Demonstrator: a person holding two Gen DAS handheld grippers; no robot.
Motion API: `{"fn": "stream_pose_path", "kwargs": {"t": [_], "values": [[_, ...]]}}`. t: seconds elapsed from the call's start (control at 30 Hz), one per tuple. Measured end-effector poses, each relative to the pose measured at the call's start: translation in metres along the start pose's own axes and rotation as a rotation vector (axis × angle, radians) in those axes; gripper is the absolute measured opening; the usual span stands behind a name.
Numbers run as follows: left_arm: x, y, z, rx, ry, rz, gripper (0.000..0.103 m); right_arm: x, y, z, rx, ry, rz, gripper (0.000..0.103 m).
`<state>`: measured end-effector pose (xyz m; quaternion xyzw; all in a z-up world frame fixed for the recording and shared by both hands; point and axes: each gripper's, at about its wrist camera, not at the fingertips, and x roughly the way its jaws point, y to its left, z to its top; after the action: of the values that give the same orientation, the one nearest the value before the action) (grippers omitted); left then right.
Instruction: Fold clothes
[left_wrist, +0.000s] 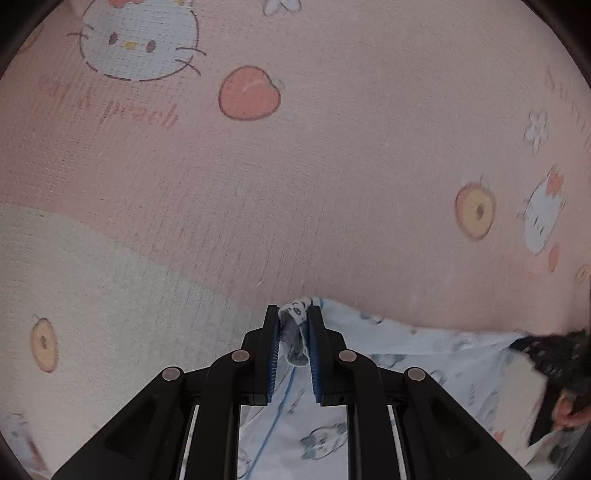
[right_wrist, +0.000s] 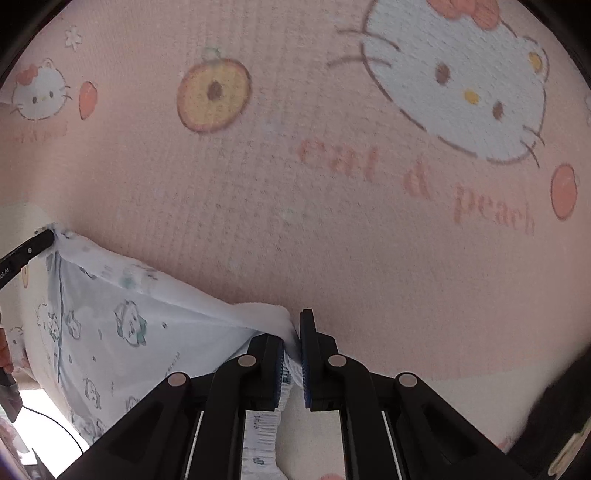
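A pale blue garment (left_wrist: 424, 354) printed with small cartoon animals hangs stretched between both grippers over a pink printed sheet. My left gripper (left_wrist: 293, 314) is shut on a bunched corner of the garment, which shows between its blue pads. In the right wrist view the same garment (right_wrist: 122, 325) spreads to the left, and my right gripper (right_wrist: 293, 332) is shut on its white edge. The left gripper's fingertip (right_wrist: 42, 240) pinches the far corner at the left edge of that view. The right gripper's dark body (left_wrist: 554, 358) appears at the right of the left wrist view.
The pink sheet (left_wrist: 332, 166) with cat faces, peaches and lettering fills both views. A pale green patch (left_wrist: 92, 277) of the print lies to the left. A fingertip (left_wrist: 569, 417) shows at the right edge, and a black cable (right_wrist: 55, 421) runs at lower left.
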<state>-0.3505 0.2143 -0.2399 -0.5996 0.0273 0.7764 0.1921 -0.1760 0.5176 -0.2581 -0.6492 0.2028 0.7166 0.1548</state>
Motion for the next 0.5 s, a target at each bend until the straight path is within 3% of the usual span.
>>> {"fn": "stream_pose_path", "kwargs": {"t": [0.03, 0.1, 0.13, 0.17, 0.2, 0.37, 0.5], "values": [[0.000, 0.004, 0.001, -0.028, 0.009, -0.035, 0.013, 0.001, 0.003, 0.001, -0.009, -0.008, -0.026, 0.015], [-0.001, 0.010, 0.003, -0.077, 0.024, -0.098, 0.022, -0.001, 0.005, 0.001, -0.017, -0.036, -0.065, 0.044], [-0.005, 0.009, 0.002, -0.074, 0.018, -0.107, 0.029, -0.005, 0.003, 0.000, -0.012, -0.061, -0.072, 0.047], [-0.009, 0.008, 0.001, -0.071, 0.013, -0.115, 0.041, -0.008, 0.002, -0.001, -0.007, -0.086, -0.078, 0.047], [-0.013, 0.008, 0.001, -0.065, 0.005, -0.121, 0.045, -0.012, -0.001, -0.002, 0.005, -0.108, -0.067, 0.047], [-0.026, 0.009, -0.001, -0.003, -0.034, -0.101, 0.045, -0.028, -0.022, -0.014, 0.076, -0.165, 0.043, 0.047], [-0.028, 0.009, -0.004, 0.033, -0.034, -0.079, 0.045, -0.030, -0.033, -0.033, 0.060, -0.168, 0.061, 0.047]]}}
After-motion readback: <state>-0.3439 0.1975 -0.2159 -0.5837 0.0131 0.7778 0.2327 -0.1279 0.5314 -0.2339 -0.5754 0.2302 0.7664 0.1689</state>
